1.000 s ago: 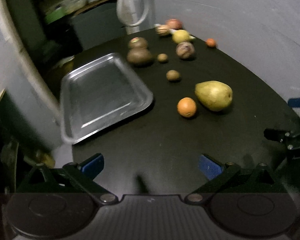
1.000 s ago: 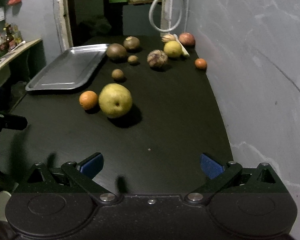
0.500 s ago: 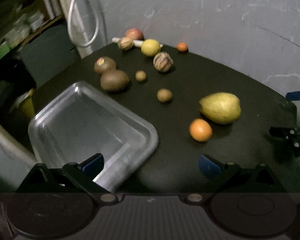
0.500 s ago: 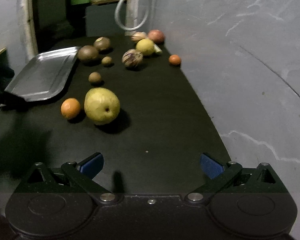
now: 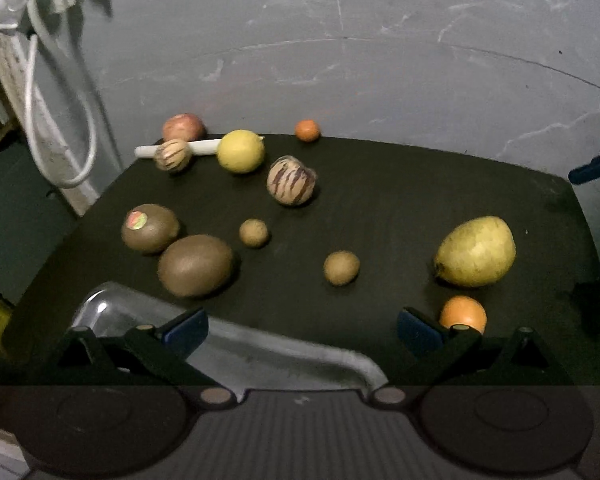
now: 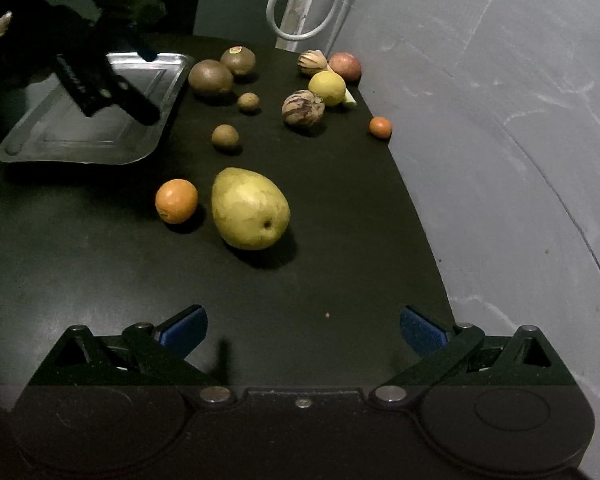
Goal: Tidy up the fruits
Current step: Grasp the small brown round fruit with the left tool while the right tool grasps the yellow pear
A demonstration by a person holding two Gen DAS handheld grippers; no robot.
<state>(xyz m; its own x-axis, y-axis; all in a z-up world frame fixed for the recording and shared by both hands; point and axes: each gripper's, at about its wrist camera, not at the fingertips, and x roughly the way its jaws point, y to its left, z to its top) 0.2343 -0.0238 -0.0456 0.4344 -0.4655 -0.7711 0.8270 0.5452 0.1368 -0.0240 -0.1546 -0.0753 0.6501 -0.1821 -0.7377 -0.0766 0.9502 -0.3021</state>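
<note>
Fruits lie loose on the black table (image 6: 340, 280) beside the metal tray (image 6: 32, 144); both grippers' jaws gape, empty.

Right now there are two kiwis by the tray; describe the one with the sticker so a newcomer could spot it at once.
Start at the metal tray on the black table. Two brown kiwis sit off its far corner; the stickered kiwi is the farther one, behind the plain kiwi. It alone carries a round label on top.
</note>
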